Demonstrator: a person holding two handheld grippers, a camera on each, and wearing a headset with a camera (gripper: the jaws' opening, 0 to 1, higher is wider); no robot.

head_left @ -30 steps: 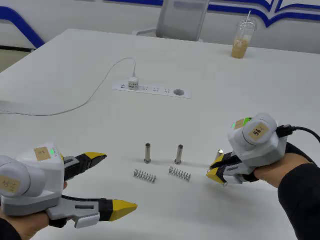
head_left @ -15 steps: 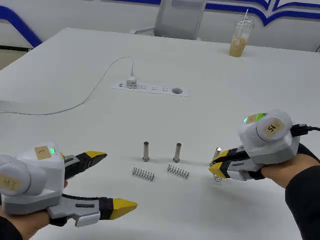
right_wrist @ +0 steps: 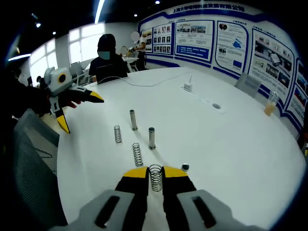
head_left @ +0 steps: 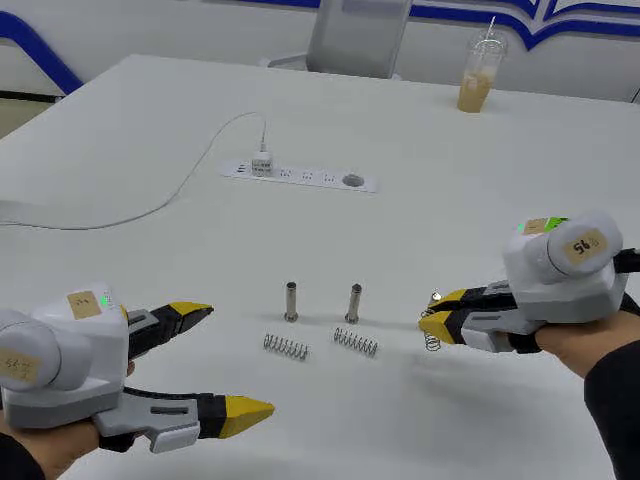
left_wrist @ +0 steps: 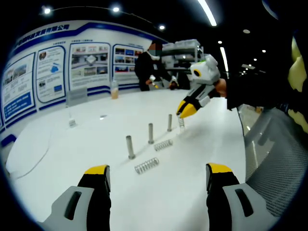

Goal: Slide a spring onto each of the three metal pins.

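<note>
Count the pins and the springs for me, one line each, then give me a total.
Pins: 3
Springs: 3 (2 lying on the table, 1 in the right tool)
Total: 6

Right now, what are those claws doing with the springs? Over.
Right claw shut on one spring, beside third pin. Left claw open, empty. Two springs loose before bare pins. Nothing blocking.
</note>
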